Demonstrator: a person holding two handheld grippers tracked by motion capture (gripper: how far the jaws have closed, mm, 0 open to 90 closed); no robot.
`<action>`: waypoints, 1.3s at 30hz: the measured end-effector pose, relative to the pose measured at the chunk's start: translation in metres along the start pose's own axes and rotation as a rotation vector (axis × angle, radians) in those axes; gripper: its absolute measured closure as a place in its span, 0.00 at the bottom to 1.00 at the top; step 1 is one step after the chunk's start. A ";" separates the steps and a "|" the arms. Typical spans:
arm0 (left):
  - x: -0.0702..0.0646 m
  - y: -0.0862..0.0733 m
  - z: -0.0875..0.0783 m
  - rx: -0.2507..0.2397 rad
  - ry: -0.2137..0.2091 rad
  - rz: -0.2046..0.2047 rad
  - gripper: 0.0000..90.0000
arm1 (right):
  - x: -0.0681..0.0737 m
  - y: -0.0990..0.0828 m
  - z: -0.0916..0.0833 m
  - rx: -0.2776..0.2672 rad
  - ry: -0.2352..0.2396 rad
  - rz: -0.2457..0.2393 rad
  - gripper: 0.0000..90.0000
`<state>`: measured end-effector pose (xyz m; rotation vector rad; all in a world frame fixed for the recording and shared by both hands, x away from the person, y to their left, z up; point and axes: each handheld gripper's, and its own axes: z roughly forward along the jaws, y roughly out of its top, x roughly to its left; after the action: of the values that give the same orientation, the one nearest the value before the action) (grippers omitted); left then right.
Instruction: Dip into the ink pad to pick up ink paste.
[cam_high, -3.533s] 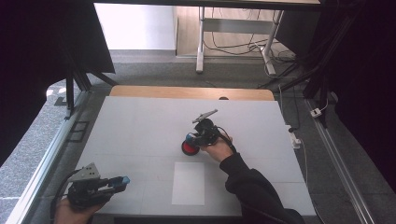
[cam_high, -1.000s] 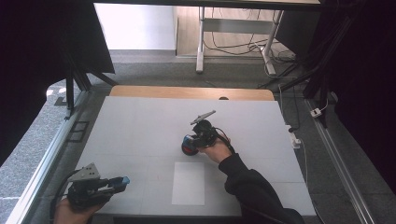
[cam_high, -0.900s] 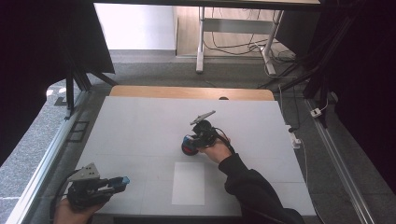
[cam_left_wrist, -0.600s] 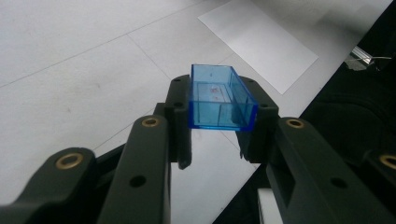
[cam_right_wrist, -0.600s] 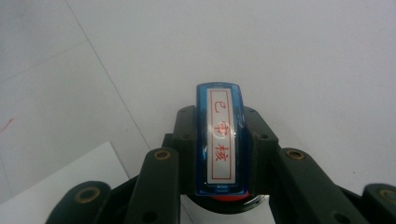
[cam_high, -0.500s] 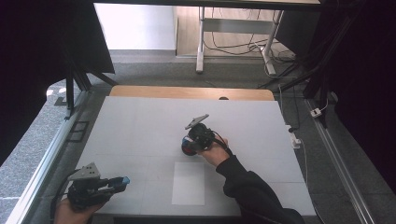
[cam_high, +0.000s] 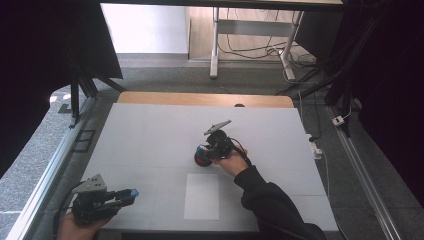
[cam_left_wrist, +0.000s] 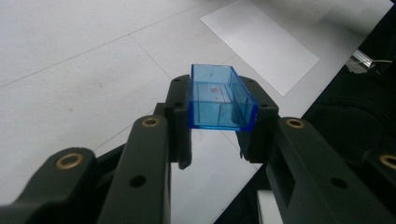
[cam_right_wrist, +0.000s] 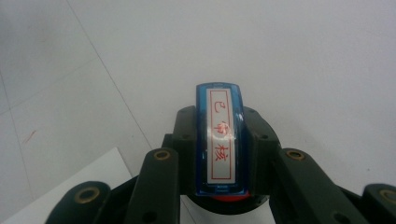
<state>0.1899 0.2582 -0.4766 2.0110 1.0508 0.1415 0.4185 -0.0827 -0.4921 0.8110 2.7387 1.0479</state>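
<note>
Right gripper (cam_right_wrist: 219, 154): jaws clamped on stamp (cam_right_wrist: 219, 140), blue-bodied, white label with red characters facing camera, red base just visible below between jaw roots. Held upright, gripped at flanks. In high view, same gripper (cam_high: 212, 150) mid-table, stamp's red underside (cam_high: 202, 161) low over table (cam_high: 150, 130), contact not discernible.

Just behind and below right jaws: sheet of white paper (cam_high: 201, 196), corner also seen at lower left of right gripper view (cam_right_wrist: 70, 191). Stamp beside sheet's far edge, not over it.

Left gripper (cam_left_wrist: 219, 121): jaws closed on clear blue cap (cam_left_wrist: 219, 100), open box shape, hollow side up, faint red marks inside. Beyond its tips, paper sheet (cam_left_wrist: 261, 44) and dark sleeve (cam_left_wrist: 355, 112) of other arm. In high view, left gripper (cam_high: 107, 200) near front-left table corner, well apart from stamp.

Judged step: stamp uncapped, about to print on sheet.

Risks:
- Stamp lowered where it stands now: mark lands on bare table, not paper. Cause: tool offset beyond sheet's edge.
- Tilted descent: partial or smeared print. Cause: grip on narrow flanks allows rocking.
- Sheet loose, nothing pinning it: could drag or lift with inked face.
- Cap gripped near its end only; slip possible if jaws ease.
</note>
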 end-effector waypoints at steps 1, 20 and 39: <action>0.000 0.000 0.000 -0.001 0.001 0.001 0.76 | 0.000 0.000 0.000 0.002 -0.004 -0.005 0.78; 0.000 -0.001 -0.001 -0.014 0.007 -0.001 0.76 | 0.007 0.001 -0.023 -0.067 0.019 -0.041 0.78; -0.001 0.000 -0.001 -0.012 0.006 0.006 0.76 | 0.026 0.001 -0.059 -0.130 0.076 -0.077 0.78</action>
<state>0.1885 0.2584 -0.4759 2.0047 1.0452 0.1564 0.3807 -0.1036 -0.4445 0.6541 2.7038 1.2503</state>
